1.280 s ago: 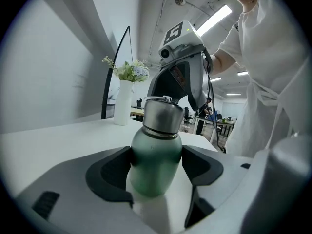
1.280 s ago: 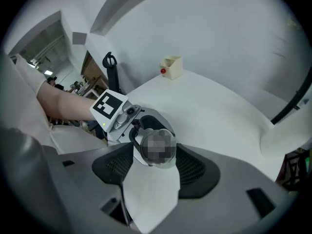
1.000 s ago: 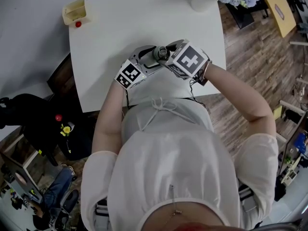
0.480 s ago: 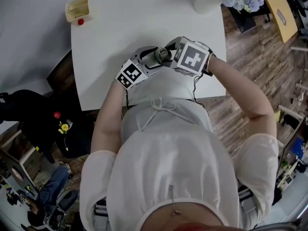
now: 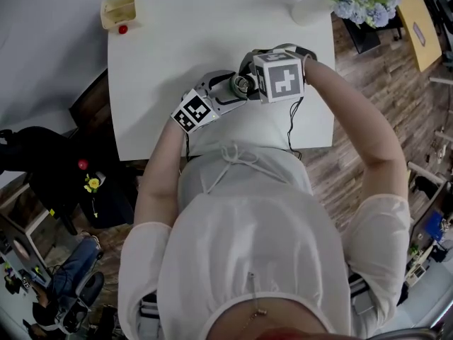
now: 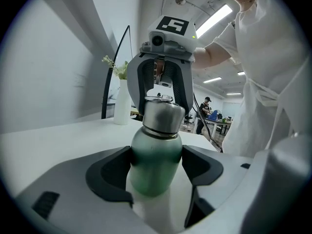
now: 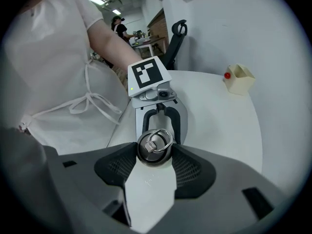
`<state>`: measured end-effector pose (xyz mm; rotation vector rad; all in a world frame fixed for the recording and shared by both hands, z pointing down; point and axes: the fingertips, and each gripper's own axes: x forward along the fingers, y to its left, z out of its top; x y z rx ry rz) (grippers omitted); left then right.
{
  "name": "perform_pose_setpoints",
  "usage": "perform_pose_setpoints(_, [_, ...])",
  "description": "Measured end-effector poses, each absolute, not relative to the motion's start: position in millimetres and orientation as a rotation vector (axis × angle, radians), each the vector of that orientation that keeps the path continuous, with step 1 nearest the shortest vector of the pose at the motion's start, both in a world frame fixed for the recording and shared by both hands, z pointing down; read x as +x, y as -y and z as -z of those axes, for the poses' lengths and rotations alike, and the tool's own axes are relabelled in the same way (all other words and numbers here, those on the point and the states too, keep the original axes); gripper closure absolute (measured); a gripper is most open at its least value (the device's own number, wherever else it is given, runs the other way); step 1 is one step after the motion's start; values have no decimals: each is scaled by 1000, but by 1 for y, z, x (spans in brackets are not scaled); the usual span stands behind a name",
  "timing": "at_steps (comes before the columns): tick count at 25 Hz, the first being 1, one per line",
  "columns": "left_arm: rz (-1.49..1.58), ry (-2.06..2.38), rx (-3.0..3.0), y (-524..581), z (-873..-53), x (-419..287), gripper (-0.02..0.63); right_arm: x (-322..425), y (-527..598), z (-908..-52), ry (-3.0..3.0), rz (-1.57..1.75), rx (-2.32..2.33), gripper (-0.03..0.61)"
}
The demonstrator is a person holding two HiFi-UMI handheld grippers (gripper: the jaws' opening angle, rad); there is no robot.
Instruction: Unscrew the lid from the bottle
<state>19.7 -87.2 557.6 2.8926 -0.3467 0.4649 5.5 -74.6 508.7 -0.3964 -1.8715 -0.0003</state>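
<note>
A small green metal bottle (image 6: pixel 155 167) stands upright near the white table's front edge, with my left gripper (image 6: pixel 155 172) shut on its body from the side. Its steel lid (image 7: pixel 154 146), with a wire ring on top, sits on the neck. My right gripper (image 7: pixel 154 150) comes down from above and is shut on the lid, pads against both sides. In the head view the lid (image 5: pixel 243 85) shows between the left gripper (image 5: pixel 225 91) and the right gripper (image 5: pixel 251 76), whose marker cube covers most of the bottle.
A cream box (image 5: pixel 118 10) with a red ball (image 5: pixel 122 29) beside it sits at the table's (image 5: pixel 177 62) far left corner. A white vase of blue flowers (image 5: pixel 311 6) stands at the far right corner. A black chair is left of the table.
My right gripper has rolled around the lid; its marker cube has turned and shifted slightly toward the far side. The left gripper and the bottle have stayed in place.
</note>
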Motion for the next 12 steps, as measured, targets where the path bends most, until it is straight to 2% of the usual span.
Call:
perform_pose_setpoints(7, [-463, 351, 2886, 87, -558, 19, 273, 7, 76, -511, 1884, 1, -349, 336])
perform_pose_setpoints(12, [-461, 354, 2885, 87, -556, 18, 273, 14, 86, -509, 1920, -211, -98, 284])
